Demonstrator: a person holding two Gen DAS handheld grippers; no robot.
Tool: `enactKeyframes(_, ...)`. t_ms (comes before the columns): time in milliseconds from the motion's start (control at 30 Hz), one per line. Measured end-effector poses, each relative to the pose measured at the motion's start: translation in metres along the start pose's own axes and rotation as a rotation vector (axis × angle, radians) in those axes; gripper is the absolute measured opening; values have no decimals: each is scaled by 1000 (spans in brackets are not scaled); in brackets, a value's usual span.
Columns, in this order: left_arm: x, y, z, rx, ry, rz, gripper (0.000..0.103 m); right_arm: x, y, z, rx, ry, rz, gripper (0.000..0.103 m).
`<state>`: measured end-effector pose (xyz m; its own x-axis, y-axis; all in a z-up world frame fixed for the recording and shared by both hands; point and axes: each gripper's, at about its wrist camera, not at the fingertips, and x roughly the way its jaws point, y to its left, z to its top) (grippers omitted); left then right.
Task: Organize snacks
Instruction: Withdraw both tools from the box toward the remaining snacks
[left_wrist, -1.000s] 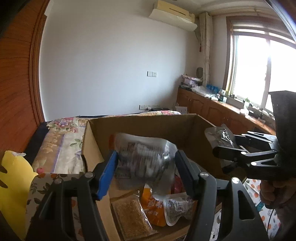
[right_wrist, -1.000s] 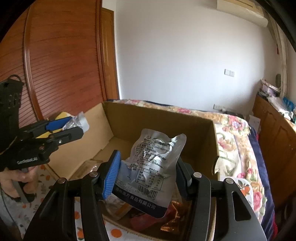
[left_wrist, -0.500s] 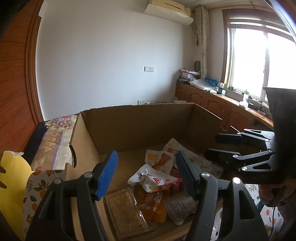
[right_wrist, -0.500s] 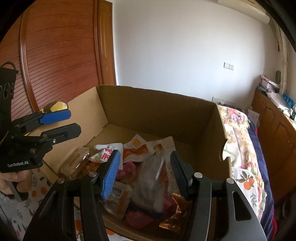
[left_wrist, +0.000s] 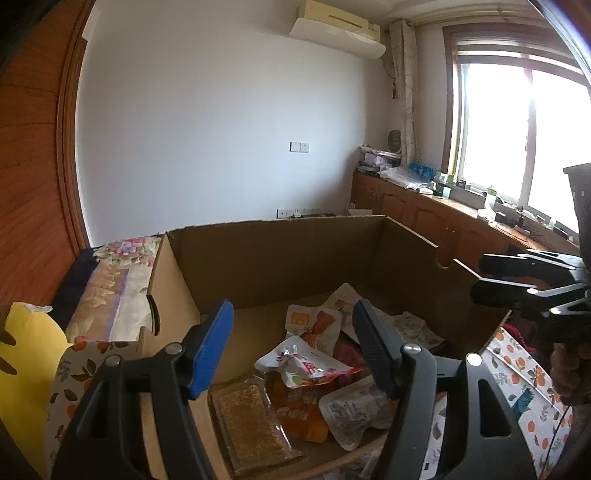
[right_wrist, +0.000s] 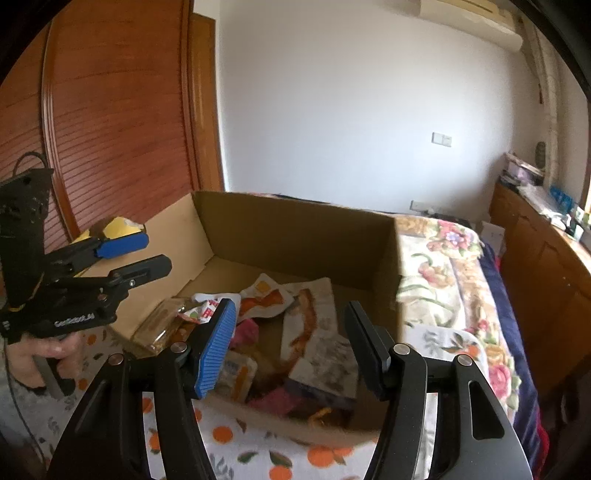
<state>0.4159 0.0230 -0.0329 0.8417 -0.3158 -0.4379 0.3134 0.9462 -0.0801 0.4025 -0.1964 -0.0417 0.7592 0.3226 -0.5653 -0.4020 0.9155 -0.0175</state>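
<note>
An open cardboard box (left_wrist: 277, 258) (right_wrist: 295, 229) holds several snack packs. Among them are a white-and-red pouch (left_wrist: 303, 363), a clear pack of brown crumbly snack (left_wrist: 251, 417), an orange pouch (left_wrist: 299, 410) and a long printed pouch (right_wrist: 317, 325). My left gripper (left_wrist: 293, 317) hovers open over the box's near edge with nothing between its fingers; the right wrist view shows it at the box's left side (right_wrist: 157, 251). My right gripper (right_wrist: 290, 308) hangs over the near right part of the box. Its jaws are opening and empty. It also shows at the right edge (left_wrist: 480, 280).
The box rests on a cloth printed with oranges (right_wrist: 258, 454). A flowered bedspread (right_wrist: 443, 266) lies behind and to the right. A yellow object (left_wrist: 18, 350) stands left of the box, a wooden wardrobe door (right_wrist: 110, 129) behind it. Low cabinets (left_wrist: 424, 214) run under the window.
One second ago each gripper held a silvery pouch over the box. Both pouches have dropped in among the snacks, and both pairs of jaws now stand empty and wider.
</note>
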Motion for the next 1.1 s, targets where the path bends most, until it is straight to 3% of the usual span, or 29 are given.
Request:
enactKeyframes(300, -38, -24, 6, 29, -23, -5, 68, -57, -6, -12, 33, -23, -57, 62)
enactKeyframes(600, -76, -37, -10, 37, 12, 3, 68, -105, 3, -34, 60, -33, -70, 63)
enactKeyframes(1100, -81, -68, -64, 53, 116, 3, 68, -118, -9, -112, 169, 70, -91, 62)
